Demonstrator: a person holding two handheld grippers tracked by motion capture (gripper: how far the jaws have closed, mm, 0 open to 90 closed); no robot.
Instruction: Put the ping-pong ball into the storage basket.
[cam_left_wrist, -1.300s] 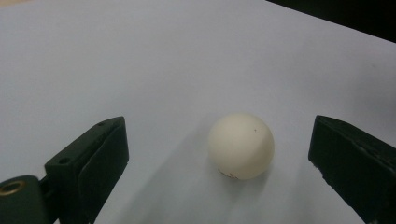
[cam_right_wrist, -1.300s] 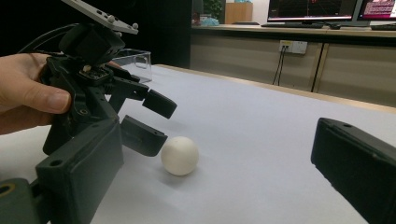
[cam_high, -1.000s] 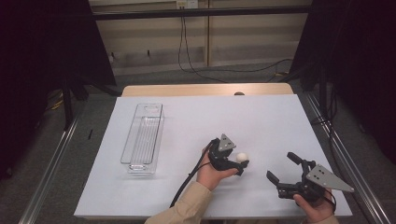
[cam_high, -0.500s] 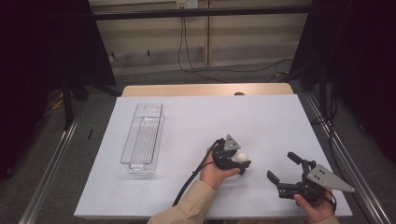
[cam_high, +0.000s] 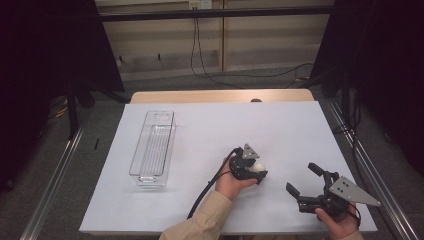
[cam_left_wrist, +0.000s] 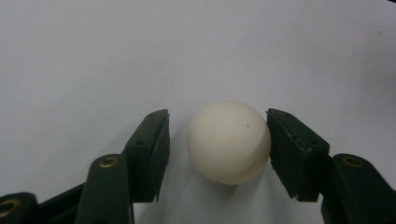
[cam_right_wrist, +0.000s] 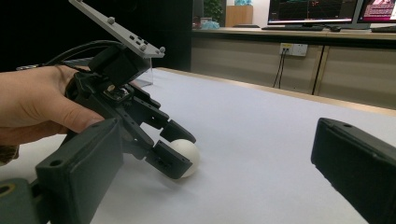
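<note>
A white ball (cam_left_wrist: 229, 142) rests on the white table (cam_high: 210, 130), right of centre near the front. My left gripper (cam_left_wrist: 217, 116) straddles the ball, and its jaws have just been closing. One pad (cam_left_wrist: 285, 144) touches the ball's side; the other pad (cam_left_wrist: 152, 149) stands a small gap off it. In the high view the left gripper (cam_high: 252, 170) points down at the ball (cam_high: 258, 167). In the right gripper view the left gripper (cam_right_wrist: 180, 149) has the ball (cam_right_wrist: 190, 156) between its jaws. My right gripper (cam_high: 301, 177) is held open and empty at the front right.
A clear plastic tray (cam_high: 152, 147), long and narrow, lies on the left half of the table. A black cable (cam_high: 210, 187) trails from the left gripper toward the front edge. Beyond the table's far edge are a wooden strip and a wall with cables.
The left gripper's jaws have narrowed around the white ball, and the hand has shifted slightly. The right gripper has not moved.
</note>
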